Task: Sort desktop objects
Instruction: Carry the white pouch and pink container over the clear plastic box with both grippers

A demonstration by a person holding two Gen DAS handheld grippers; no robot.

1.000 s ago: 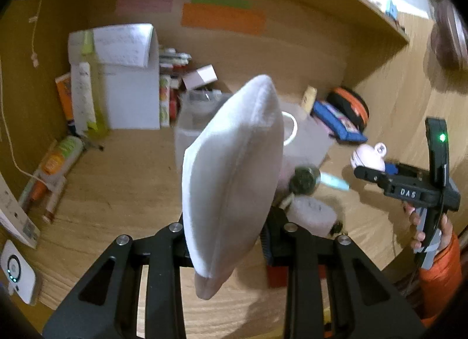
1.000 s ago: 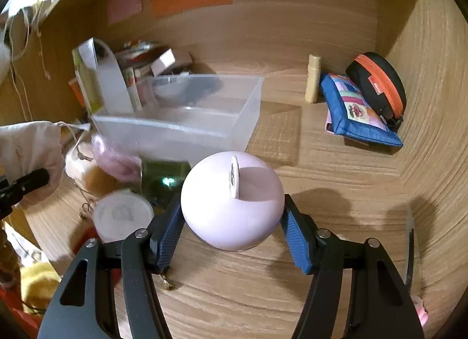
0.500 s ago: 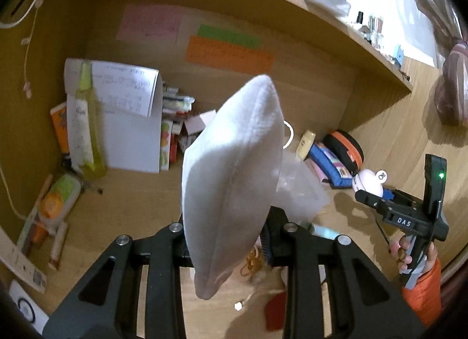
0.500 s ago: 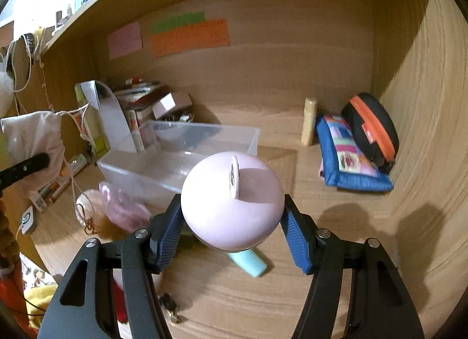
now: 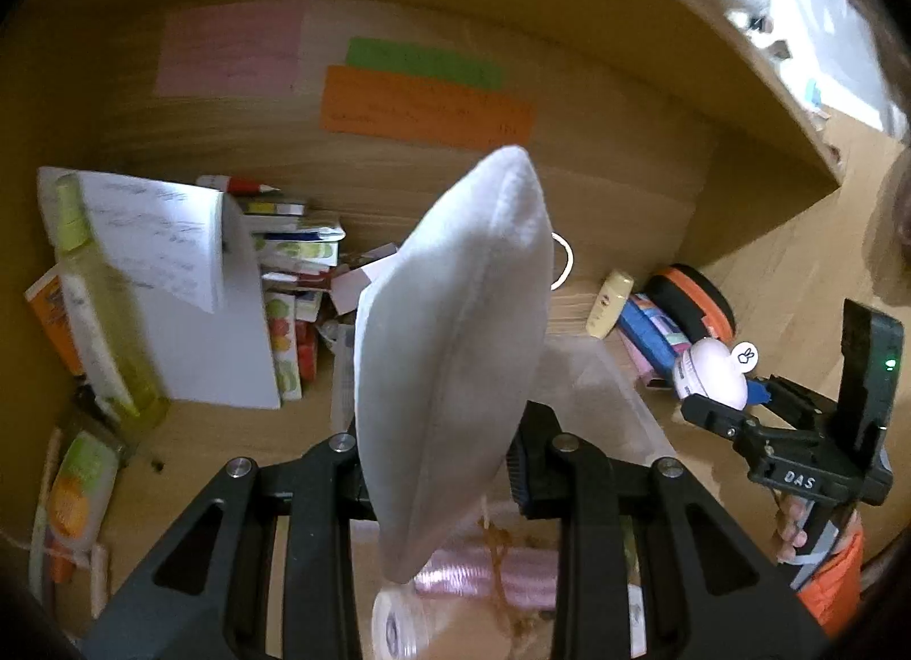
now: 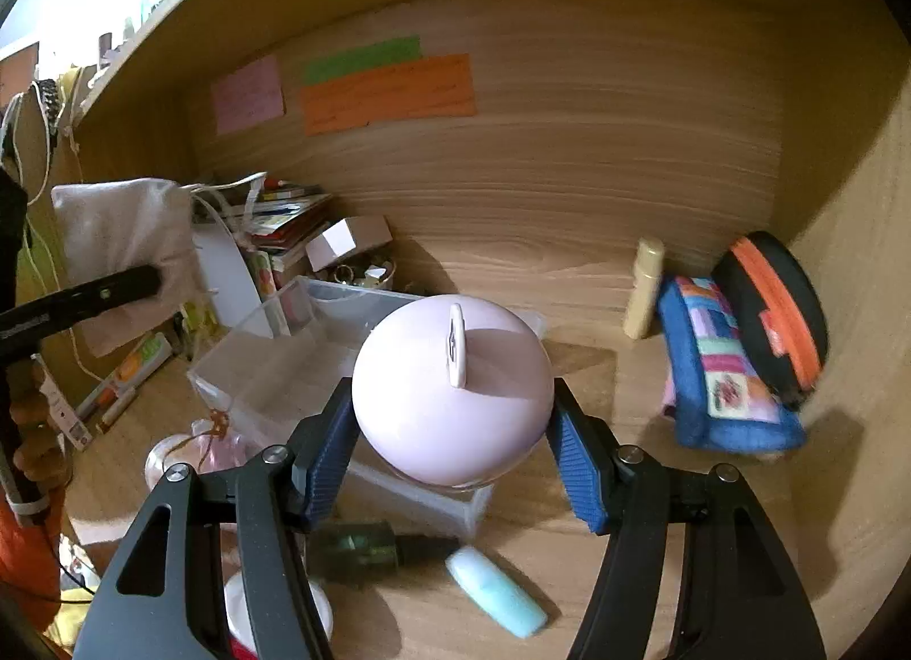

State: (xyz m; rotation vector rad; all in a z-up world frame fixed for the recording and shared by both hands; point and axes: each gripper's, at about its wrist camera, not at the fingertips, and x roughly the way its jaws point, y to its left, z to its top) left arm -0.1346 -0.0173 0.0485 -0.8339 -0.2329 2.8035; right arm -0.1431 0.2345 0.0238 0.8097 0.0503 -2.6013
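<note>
White soft fabric pouch, padded and seamed, stands upright between the black jaws of the left gripper, which pinch its lower part from both sides, its top rising well above them. Pale pink glossy round container with a small upright white tab on its lid sits clamped at its widest part between the blue ribbed pads of the right gripper, held above the desk. Below it: a clear plastic storage bin, open-topped, on the wooden desk. In front of the bin lie a dark green bottle and a light blue tube. Against the right wall: a blue patchwork pouch touching a black case with an orange zip; a cream tube stands just beside them.
</note>
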